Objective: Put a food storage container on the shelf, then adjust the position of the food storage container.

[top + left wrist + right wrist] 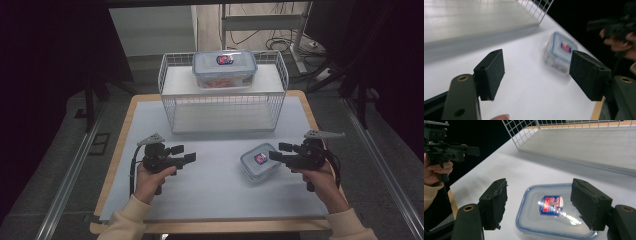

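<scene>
While both claws hang over the mat with nothing in them, the work in hand looks like the approach to a grasp.

Right claw: the right gripper (278, 151) has its jaws spread wide and holds nothing; in its own view the right gripper (539, 205) looks down between its two pads.

Thing between its jaws: the small container (554, 210), a clear lidded box with a blue rim and a red-and-blue label, lies flat on the mat just under and ahead of the pads, not yet touched as far as I can tell. From above, the small container (259, 161) sits just left of the jaw tips.

Left claw: the left gripper (186, 154) is also wide open and empty; in its own view the left gripper (537, 72) points across the mat towards the same box, which lies well ahead of it and blurred.

Farther out: a white wire rack (172, 107) stands beyond both claws, with a large container (224, 69) on its top shelf.

Step, as I judge it: lining up the right claw on the small box.

Next move calls for: lowering so the pads straddle the box's sides, then closing squarely; the smooth lid and walls may slip if gripped off-centre.
</scene>
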Demonstrator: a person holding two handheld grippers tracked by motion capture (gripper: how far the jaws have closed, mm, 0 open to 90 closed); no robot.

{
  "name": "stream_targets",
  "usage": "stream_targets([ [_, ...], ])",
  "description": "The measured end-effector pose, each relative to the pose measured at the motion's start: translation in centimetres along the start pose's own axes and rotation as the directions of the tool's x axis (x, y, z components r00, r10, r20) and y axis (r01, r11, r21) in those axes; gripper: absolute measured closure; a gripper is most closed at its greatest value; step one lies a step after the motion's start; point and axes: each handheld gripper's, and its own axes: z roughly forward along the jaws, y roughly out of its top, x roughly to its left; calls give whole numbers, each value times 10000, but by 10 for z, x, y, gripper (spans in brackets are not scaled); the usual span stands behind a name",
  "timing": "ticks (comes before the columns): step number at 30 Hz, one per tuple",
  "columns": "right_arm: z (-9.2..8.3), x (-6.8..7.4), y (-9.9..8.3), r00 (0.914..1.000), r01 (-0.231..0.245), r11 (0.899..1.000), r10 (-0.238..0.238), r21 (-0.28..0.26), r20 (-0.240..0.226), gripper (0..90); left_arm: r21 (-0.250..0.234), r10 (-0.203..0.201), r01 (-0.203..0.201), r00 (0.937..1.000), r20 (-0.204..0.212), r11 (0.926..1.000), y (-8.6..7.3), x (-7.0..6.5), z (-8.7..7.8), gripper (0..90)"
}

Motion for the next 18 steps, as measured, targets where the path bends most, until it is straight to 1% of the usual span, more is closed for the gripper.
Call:
stream_targets([
  [1, -1, 1, -1, 10000, 46, 10000, -46, 15, 44, 293, 36, -91, 91, 9999, -62, 10000, -5, 2, -2, 279],
  [3, -2, 2, -3, 10000, 39, 10000, -40, 45, 81, 291, 33, -136, 136, 9999, -98, 9999, -7, 3, -3, 278],
  [4, -3, 2, -5, 9999, 68, 10000, -69, 59, 108, 291, 18, -258, 258, 9996, -143, 9997, -9, 4, -4, 278],
  [5, -6, 3, -7, 9999, 70, 9999, -71, 108, 122, 291, 27, -262, 263, 9995, -162, 9997, -11, 5, -4, 279],
  [6, -11, 5, -13, 9996, 173, 9995, -178, 247, 230, 290, 117, -253, 256, 9995, -203, 9996, -14, 6, -3, 279],
  [8, -12, 5, -14, 9994, 207, 9994, -215, 279, 279, 290, 141, -305, 308, 9993, -204, 9994, -15, 5, -2, 278],
  [10, -17, 7, -18, 9989, 222, 9992, -235, 335, 399, 296, 183, -396, 397, 9992, -91, 9990, -18, 3, 0, 278],
  [11, -19, 7, -20, 9988, 239, 9991, -253, 349, 422, 301, 238, -388, 389, 9992, -63, 9990, -20, 2, 1, 277],
  [12, -25, 7, -27, 9986, 249, 9990, -266, 384, 456, 314, 311, -345, 346, 9994, -18, 9989, -22, 2, 3, 274],
  [13, -25, 7, -27, 9986, 249, 9990, -266, 384, 456, 314, 372, -346, 345, 9994, 10, 9987, -23, 1, 3, 274],
  [15, -28, 7, -33, 9984, 244, 9986, -267, 463, 489, 337, 505, -341, 339, 9994, 21, 9981, -26, 2, 5, 271],
  [16, -28, 7, -37, 9984, 269, 9982, -295, 537, 473, 350, 562, -366, 368, 9993, -38, 9977, -28, 2, 6, 269],
  [18, -28, 6, -42, 9985, 258, 9971, -291, 716, 454, 414, 633, -392, 392, 9992, -21, 9972, -30, 3, 7, 268],
])
